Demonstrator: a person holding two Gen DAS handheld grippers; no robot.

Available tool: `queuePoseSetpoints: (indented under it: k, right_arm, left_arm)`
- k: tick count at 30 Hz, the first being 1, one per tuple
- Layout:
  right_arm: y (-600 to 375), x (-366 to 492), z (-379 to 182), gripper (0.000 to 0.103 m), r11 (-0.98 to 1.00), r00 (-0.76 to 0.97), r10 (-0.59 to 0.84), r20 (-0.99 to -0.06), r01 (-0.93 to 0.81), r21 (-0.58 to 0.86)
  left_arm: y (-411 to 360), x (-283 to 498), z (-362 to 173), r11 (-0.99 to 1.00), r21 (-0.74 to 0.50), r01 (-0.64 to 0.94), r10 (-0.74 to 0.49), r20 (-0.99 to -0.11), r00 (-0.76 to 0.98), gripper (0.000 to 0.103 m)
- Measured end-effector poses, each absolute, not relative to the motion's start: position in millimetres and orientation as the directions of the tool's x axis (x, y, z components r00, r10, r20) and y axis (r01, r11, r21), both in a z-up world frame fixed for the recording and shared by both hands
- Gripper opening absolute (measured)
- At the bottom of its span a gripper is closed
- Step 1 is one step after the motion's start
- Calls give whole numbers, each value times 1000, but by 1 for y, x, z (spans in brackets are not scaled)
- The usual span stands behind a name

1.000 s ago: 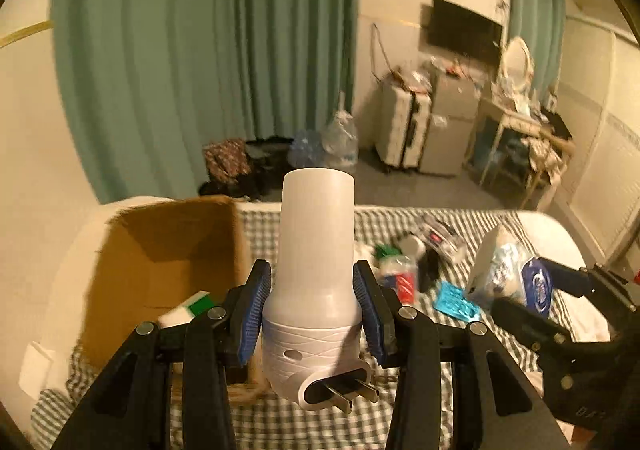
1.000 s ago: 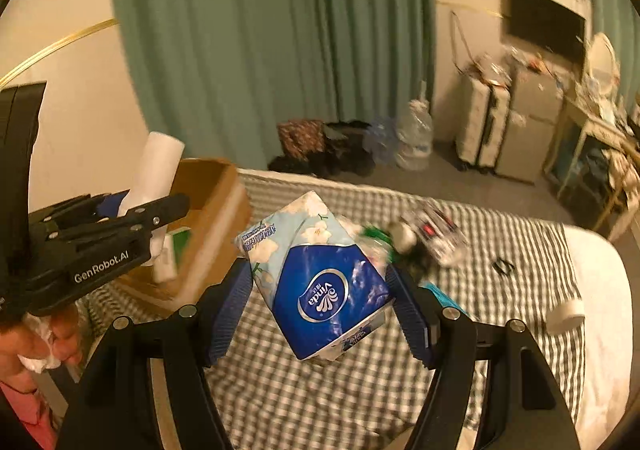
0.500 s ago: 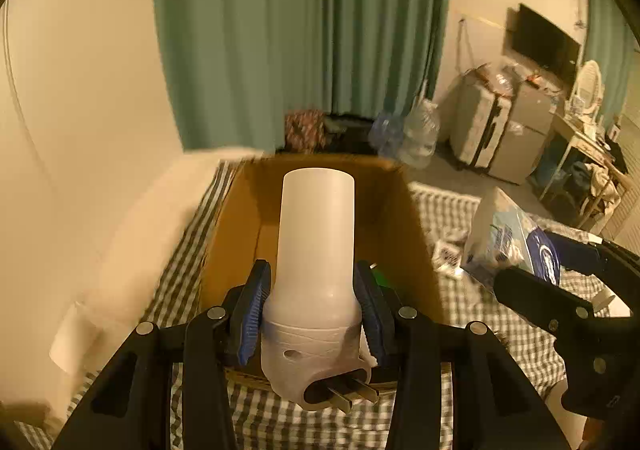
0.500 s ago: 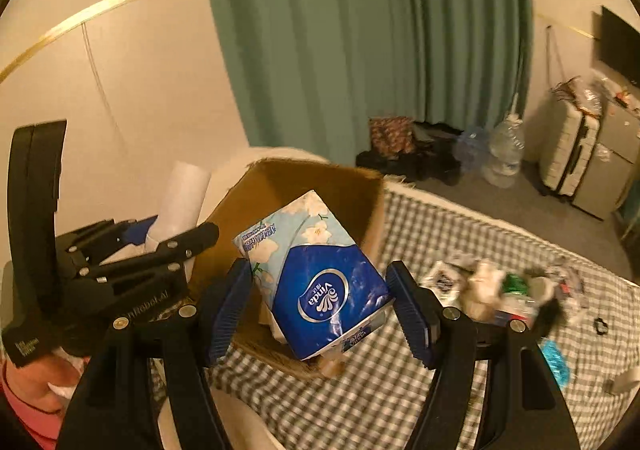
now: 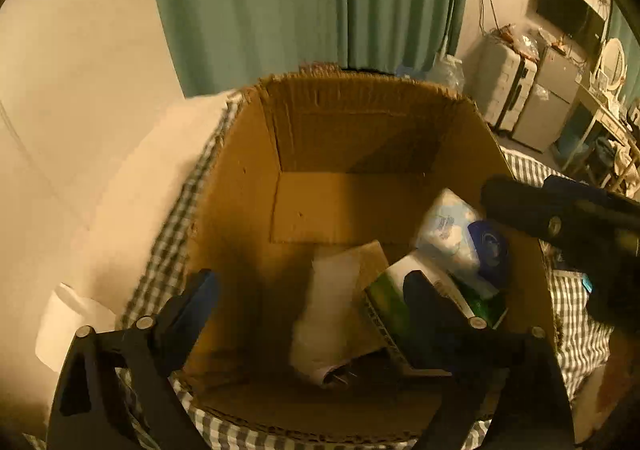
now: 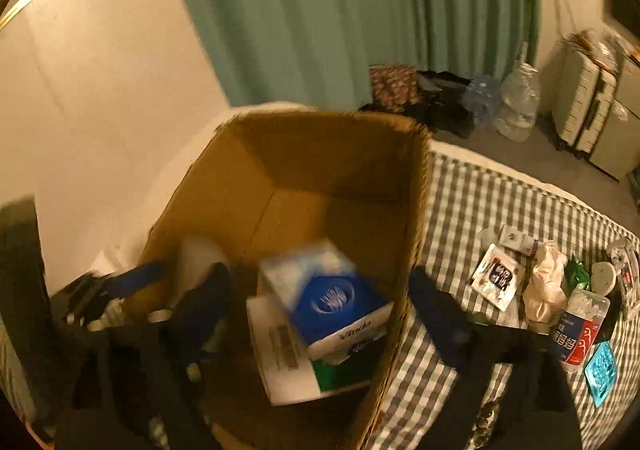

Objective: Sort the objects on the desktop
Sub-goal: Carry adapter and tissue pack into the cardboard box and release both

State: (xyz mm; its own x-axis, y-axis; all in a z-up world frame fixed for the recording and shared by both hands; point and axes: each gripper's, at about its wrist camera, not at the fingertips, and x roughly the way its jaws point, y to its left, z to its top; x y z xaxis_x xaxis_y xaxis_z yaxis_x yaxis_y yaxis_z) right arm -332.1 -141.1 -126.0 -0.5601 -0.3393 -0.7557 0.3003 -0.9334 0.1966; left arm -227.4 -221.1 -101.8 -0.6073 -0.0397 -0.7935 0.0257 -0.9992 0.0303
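While both claws hang over the cardboard box (image 5: 248, 186), we see the left claw (image 5: 312, 302) with its jaws opening wide and pressing on nothing; the white plug-in device (image 5: 328, 310) lies blurred on the box floor below it. Our right claw (image 6: 320, 302) is opening too, its pads clear of the blue tissue pack (image 6: 324, 298), which rests on a white-and-green carton (image 6: 288, 362) inside the box. Farther right, small items (image 6: 540, 290) lie scattered on the checked bedcover (image 6: 460, 202), before the green curtain (image 6: 340, 10).
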Motion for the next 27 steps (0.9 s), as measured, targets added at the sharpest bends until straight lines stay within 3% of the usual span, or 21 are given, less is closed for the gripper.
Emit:
queuePoseSetpoints:
  k: [10,17,27]
  right_arm:
    - [-99,-298,-90,93,-958,-631,-287,-721,207,200]
    - [-30,-244,-59,93,-977,-710,-210,-672,122,176]
    - [125,-174,-72,94,-983,-743,-39,-668,-91,159]
  left_arm:
    - [-202,-208,-74,-1000,-4,8,-2,-782,-624,97]
    - [-131,-174,-47,-997,-26,-75,70,-739,-670,100]
    - [16,-155,-104,-977,-91,-193,189,-785,-590,100]
